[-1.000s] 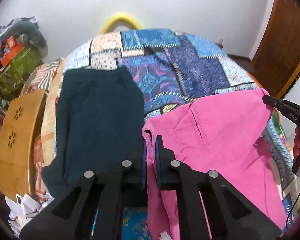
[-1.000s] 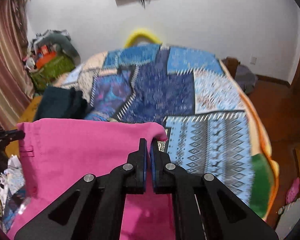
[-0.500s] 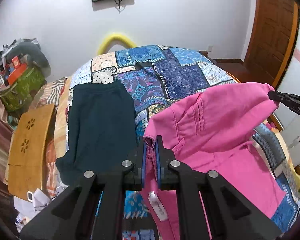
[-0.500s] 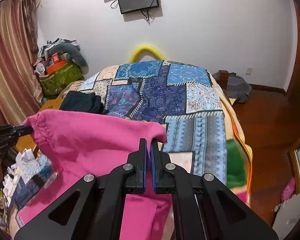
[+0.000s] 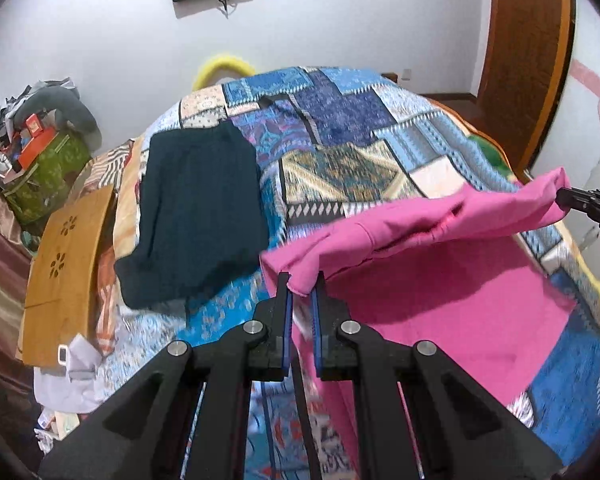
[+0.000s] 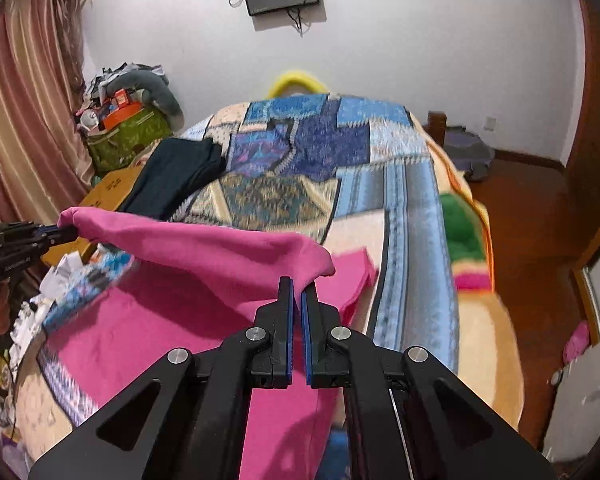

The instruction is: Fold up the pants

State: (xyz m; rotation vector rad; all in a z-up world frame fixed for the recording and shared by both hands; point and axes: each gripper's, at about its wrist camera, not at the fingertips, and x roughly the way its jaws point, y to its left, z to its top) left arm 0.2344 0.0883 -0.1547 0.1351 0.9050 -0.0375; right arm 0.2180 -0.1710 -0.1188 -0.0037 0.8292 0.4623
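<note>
Pink cloth sits pinched in both sets of fingers: your left gripper (image 5: 301,285) is clamped tight on one corner of the pink pants (image 5: 440,280), your right gripper (image 6: 297,290) clamped just as tight on the other corner. That edge hangs raised between them, the rest draped on the patchwork bed (image 5: 352,136). Beside the pants, a dark folded garment (image 5: 196,208) lies flat, a wooden board (image 5: 60,268) beyond it.

Pink pants (image 5: 440,280) nearer, off blanket.
</note>
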